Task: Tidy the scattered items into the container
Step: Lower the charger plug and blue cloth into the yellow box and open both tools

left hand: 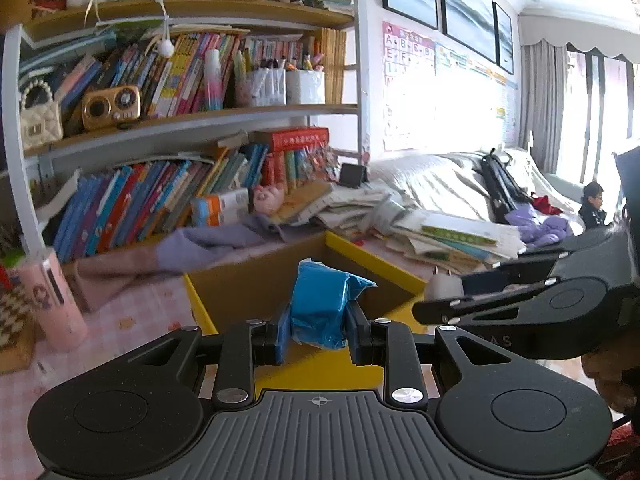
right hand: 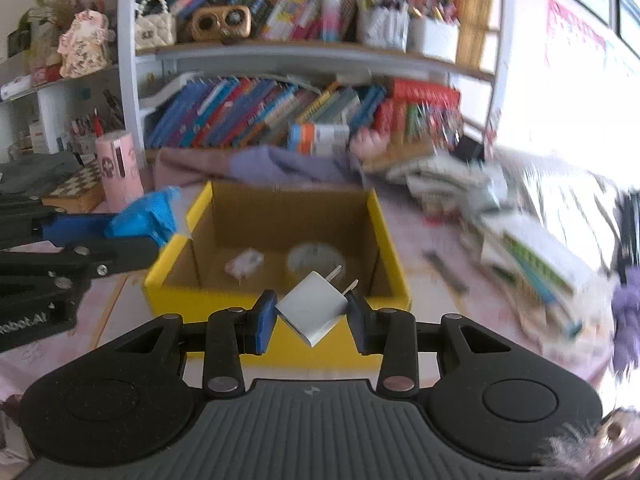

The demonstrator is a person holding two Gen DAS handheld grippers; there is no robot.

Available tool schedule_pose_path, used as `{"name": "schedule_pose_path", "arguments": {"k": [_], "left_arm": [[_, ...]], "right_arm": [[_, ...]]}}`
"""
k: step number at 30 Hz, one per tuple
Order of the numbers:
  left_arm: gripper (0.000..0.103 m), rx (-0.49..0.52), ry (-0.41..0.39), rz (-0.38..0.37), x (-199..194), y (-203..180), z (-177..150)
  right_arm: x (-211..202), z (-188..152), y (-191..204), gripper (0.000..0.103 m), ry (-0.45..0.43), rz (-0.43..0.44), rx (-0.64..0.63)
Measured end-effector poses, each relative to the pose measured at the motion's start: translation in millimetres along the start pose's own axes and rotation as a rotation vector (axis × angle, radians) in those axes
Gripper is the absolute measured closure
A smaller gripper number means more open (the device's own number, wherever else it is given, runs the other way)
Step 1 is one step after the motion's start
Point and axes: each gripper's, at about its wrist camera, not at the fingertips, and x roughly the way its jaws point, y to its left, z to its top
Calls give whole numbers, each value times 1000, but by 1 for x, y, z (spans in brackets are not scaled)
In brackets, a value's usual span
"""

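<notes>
My left gripper [left hand: 318,330] is shut on a crinkled blue packet [left hand: 324,304] and holds it over the near rim of the yellow cardboard box [left hand: 376,258]. My right gripper [right hand: 312,320] is shut on a white plug charger [right hand: 314,306], prongs pointing away, just before the box's front wall [right hand: 280,302]. In the right wrist view the blue packet [right hand: 146,218] and left gripper [right hand: 116,232] sit at the box's left corner. In the left wrist view the charger [left hand: 446,286] shows at the right. Inside the box lie a small pink-white item [right hand: 244,264] and a round whitish item [right hand: 316,258].
A pink cylinder [right hand: 118,168] and a chessboard [right hand: 76,188] stand left of the box. A purple cloth [right hand: 280,166] lies behind it. Piled books and papers [right hand: 520,240] crowd the right side. A full bookshelf [right hand: 304,112] rises behind. A dark pen-like item [right hand: 444,270] lies right of the box.
</notes>
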Motion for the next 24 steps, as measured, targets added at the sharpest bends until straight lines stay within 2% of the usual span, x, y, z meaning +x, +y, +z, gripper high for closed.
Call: {"name": "schedule_pose_path", "arguments": {"k": [3, 9, 24], "left_arm": [[77, 5, -4, 24, 17, 1, 9], [77, 6, 18, 81, 50, 3, 20], [76, -43, 185, 164, 117, 8, 7]], "right_arm": [[16, 16, -8, 67, -21, 21, -36], [56, 35, -27, 67, 5, 79, -83], [144, 43, -40, 67, 155, 241, -180]]}}
